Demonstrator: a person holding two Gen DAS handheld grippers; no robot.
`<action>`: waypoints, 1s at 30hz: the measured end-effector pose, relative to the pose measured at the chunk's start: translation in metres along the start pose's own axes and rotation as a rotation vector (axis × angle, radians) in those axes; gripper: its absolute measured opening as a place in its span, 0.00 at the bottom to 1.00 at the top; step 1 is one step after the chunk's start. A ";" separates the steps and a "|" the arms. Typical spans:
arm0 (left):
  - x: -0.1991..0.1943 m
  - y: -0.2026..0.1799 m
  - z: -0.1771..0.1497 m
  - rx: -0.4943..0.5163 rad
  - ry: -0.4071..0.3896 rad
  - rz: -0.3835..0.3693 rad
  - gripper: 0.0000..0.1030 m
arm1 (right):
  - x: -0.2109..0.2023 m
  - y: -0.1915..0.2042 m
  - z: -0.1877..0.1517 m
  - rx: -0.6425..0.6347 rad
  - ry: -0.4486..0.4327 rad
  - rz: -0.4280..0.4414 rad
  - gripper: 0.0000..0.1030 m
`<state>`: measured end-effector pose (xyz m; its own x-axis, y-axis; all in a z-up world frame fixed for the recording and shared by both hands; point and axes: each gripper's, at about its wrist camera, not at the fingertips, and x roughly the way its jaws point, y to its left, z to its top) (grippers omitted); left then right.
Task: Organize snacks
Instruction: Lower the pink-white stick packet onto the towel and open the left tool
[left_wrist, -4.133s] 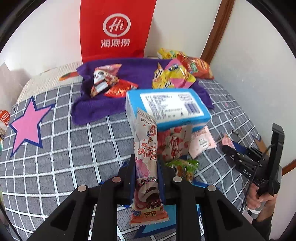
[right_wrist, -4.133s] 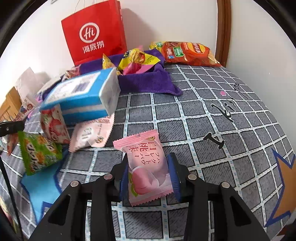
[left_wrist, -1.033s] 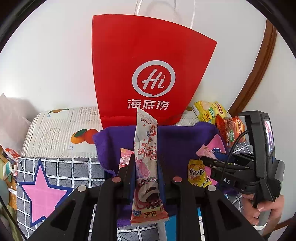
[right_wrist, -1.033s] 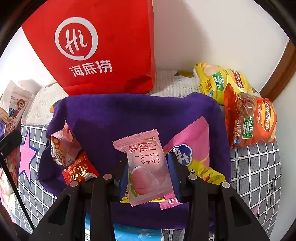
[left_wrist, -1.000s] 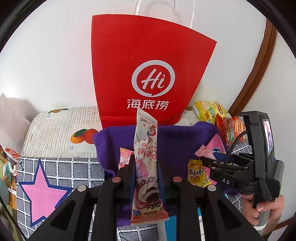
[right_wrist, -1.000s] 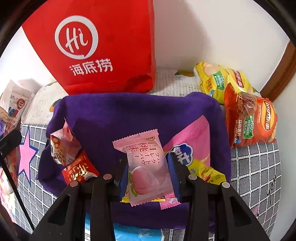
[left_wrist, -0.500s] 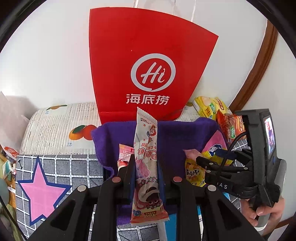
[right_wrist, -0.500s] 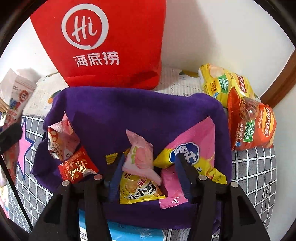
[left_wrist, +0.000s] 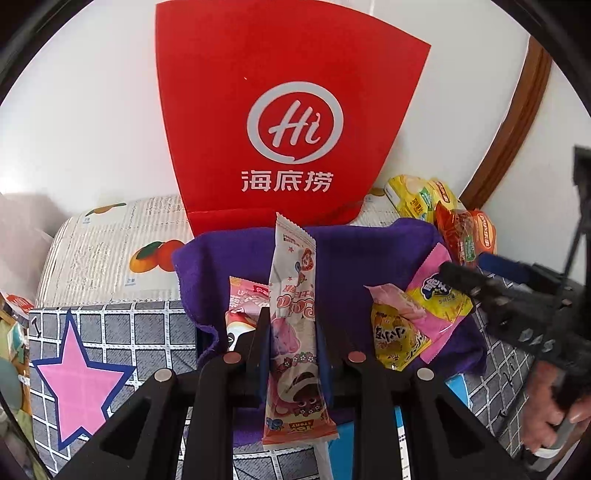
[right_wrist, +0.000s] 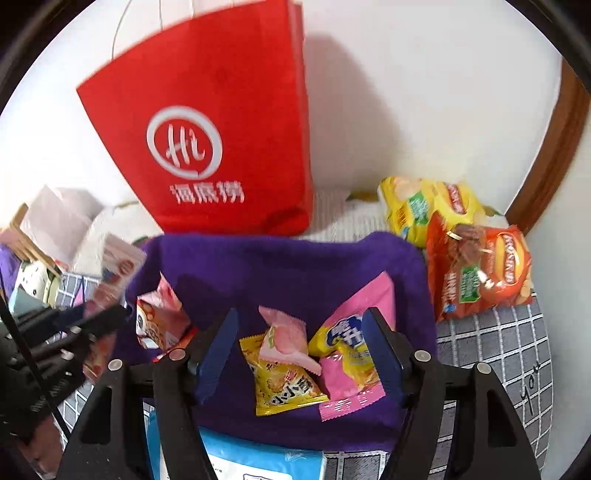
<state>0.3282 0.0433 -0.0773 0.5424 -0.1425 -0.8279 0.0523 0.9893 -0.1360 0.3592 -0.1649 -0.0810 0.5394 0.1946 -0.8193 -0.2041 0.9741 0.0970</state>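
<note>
Right wrist view is showing the right hand-held gripper (right_wrist: 297, 356) with its jaws opening and nothing between them; the small pink packet (right_wrist: 286, 341) is lying on the purple cloth (right_wrist: 280, 266) at lower centre. In the left wrist view, the left hand-held gripper (left_wrist: 290, 343) is clenching the long wafer packet (left_wrist: 293, 325) above the cloth. Risk: dropping it onto the leaning pile could be sliding packets off the cloth's near edge.

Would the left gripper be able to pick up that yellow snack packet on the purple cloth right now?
Probably not. The left gripper is shut on a long snack stick, so its jaws are occupied. The yellow packet itself lies uncovered on the purple cloth.
</note>
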 end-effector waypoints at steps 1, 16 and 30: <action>0.001 -0.001 0.000 0.002 0.002 0.002 0.21 | -0.003 -0.002 0.001 0.004 -0.008 -0.001 0.68; 0.033 -0.014 -0.008 0.026 0.098 0.017 0.21 | -0.015 -0.015 0.002 0.043 -0.040 -0.017 0.68; 0.042 -0.007 -0.007 0.000 0.125 0.008 0.21 | -0.012 -0.007 0.001 0.008 -0.043 -0.045 0.68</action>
<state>0.3447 0.0299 -0.1146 0.4337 -0.1370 -0.8906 0.0478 0.9905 -0.1290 0.3547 -0.1743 -0.0711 0.5823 0.1551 -0.7981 -0.1725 0.9829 0.0651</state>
